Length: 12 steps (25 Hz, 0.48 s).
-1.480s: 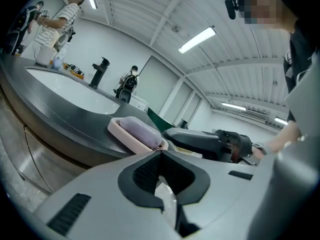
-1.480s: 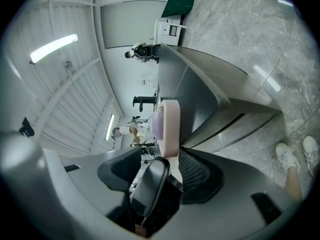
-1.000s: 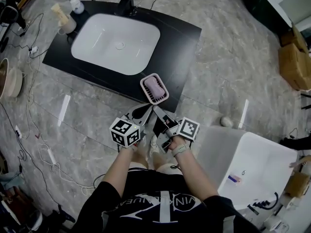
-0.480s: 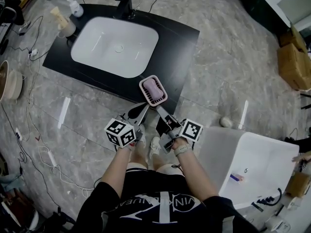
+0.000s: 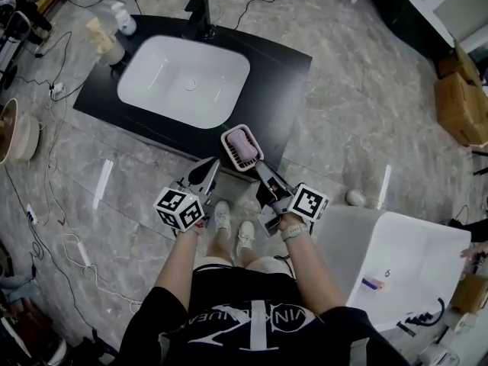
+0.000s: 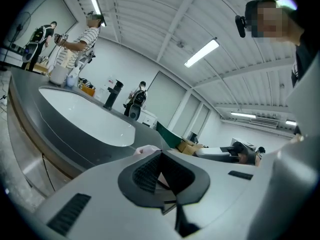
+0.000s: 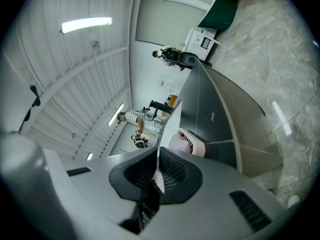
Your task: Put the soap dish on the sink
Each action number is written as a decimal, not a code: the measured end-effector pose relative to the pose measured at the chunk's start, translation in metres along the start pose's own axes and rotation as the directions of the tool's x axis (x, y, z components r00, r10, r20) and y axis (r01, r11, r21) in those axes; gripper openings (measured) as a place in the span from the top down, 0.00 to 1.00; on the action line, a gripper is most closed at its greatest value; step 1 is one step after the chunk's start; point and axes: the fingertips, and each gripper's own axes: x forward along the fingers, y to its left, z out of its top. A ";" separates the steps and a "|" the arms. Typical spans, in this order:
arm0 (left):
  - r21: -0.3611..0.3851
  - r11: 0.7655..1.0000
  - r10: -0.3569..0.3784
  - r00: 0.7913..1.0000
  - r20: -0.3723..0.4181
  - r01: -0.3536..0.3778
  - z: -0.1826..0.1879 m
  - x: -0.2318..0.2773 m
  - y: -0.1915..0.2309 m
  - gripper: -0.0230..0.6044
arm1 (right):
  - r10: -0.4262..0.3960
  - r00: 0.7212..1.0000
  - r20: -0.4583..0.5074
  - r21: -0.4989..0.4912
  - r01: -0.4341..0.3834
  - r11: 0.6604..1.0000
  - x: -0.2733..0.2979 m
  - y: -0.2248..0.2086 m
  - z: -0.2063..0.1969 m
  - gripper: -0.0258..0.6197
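Grey marble floor (image 5: 358, 90) all round, with a black counter (image 5: 286, 59) and its white sink (image 5: 183, 78) straight ahead of both tools. The right gripper (image 5: 258, 165) has its jaws squeezed together on the near rim of the pink soap dish (image 5: 242, 148), probably to keep it flat with the soap (image 5: 240, 141) inside. The dish sits right off that gripper's tip, over the counter's near corner and partly past the edge. The left gripper (image 5: 211, 163) is pressed closed on nothing, just beside the dish, likely standing by. The faucet (image 5: 200, 14) and bottles (image 5: 114, 33) are far beyond the tips, so nothing really blocks the counter.
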 end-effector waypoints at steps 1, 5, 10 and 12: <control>0.004 1.000 0.006 1.000 0.006 -0.006 0.003 -0.002 0.001 0.94 | 0.007 1.000 0.000 -0.011 -0.007 1.000 0.000 0.003 0.003 0.91; 0.024 0.999 0.028 0.999 0.027 -0.028 0.016 -0.010 0.007 0.94 | 0.016 1.000 -0.008 -0.044 -0.016 0.999 0.002 0.012 0.009 0.91; 0.066 0.997 0.042 0.998 0.049 -0.045 0.033 -0.019 0.008 0.94 | -0.035 0.999 -0.034 -0.093 0.031 0.995 0.000 0.015 0.012 0.91; 0.086 0.995 0.046 0.997 0.058 -0.051 0.039 -0.022 0.007 0.94 | -0.050 0.998 -0.038 -0.120 0.046 0.992 -0.001 0.018 0.014 0.91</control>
